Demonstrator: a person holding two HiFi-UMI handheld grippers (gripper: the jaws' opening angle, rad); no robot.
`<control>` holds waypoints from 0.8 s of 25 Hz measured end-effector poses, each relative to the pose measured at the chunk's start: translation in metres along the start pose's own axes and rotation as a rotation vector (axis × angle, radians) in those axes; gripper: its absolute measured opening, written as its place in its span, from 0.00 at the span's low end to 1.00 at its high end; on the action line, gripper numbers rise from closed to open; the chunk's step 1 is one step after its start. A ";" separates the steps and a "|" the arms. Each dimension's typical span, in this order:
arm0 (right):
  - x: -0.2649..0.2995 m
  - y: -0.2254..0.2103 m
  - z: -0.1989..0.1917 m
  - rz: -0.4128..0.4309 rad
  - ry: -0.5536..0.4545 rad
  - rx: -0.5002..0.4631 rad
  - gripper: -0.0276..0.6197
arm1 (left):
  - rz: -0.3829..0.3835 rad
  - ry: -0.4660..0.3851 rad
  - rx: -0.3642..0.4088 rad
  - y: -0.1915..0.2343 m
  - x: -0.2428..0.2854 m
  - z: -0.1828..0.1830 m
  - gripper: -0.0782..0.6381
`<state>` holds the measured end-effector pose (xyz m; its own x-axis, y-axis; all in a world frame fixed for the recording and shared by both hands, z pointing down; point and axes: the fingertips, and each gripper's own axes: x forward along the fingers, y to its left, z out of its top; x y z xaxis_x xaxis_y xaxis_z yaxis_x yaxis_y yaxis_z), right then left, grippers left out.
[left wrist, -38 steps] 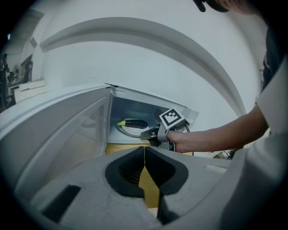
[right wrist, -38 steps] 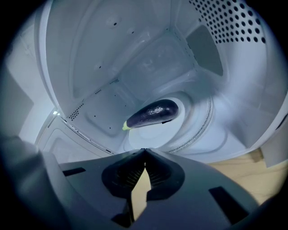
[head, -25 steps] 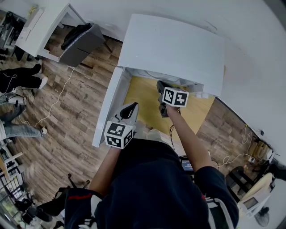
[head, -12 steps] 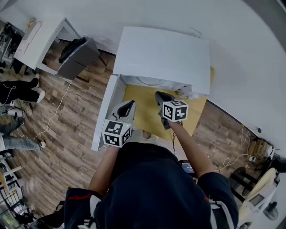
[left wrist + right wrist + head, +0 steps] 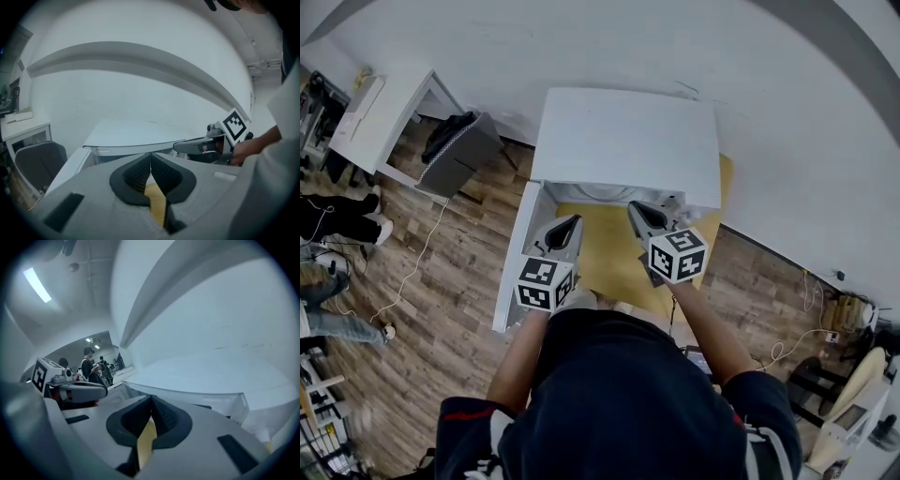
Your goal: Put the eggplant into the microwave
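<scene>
The white microwave stands on a yellow tabletop against the wall; I see it from above. A white panel, apparently its open door, juts toward me on the left. No eggplant shows in any view. My left gripper hovers in front of the microwave's left side, jaws shut and empty. My right gripper hovers beside it to the right, also shut with nothing between its jaws. Each gripper view shows the microwave's top just below and ahead.
A grey chair and a white desk stand to the left on the wooden floor. People's legs and cables lie at the far left. The white wall runs behind the microwave.
Both grippers have risen in front of the microwave, the right one more and rolling as it rose. Both stayed shut and empty.
</scene>
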<state>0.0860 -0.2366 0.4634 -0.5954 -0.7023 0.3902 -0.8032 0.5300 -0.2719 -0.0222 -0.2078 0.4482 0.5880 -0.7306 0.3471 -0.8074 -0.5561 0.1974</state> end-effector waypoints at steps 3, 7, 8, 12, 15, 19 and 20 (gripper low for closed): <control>-0.011 0.010 0.020 0.010 -0.052 -0.029 0.06 | -0.001 -0.014 0.016 -0.001 0.002 0.011 0.13; -0.024 0.020 0.049 0.007 -0.123 -0.073 0.06 | 0.001 -0.042 0.045 -0.002 0.002 0.030 0.13; -0.027 0.021 0.055 0.006 -0.140 -0.086 0.06 | 0.004 -0.049 0.056 -0.002 0.001 0.035 0.13; -0.041 0.027 0.083 -0.005 -0.206 -0.144 0.06 | 0.029 -0.062 0.133 -0.004 -0.001 0.052 0.13; -0.049 0.030 0.098 -0.009 -0.245 -0.171 0.06 | 0.040 -0.078 0.169 -0.005 -0.004 0.064 0.13; -0.055 0.032 0.107 -0.013 -0.266 -0.190 0.06 | 0.047 -0.113 0.179 -0.007 -0.010 0.079 0.13; -0.056 0.032 0.108 -0.014 -0.270 -0.188 0.06 | 0.051 -0.117 0.190 -0.007 -0.011 0.081 0.13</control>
<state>0.0921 -0.2320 0.3382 -0.5875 -0.7972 0.1389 -0.8092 0.5804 -0.0915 -0.0192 -0.2283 0.3687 0.5574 -0.7945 0.2409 -0.8190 -0.5738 0.0024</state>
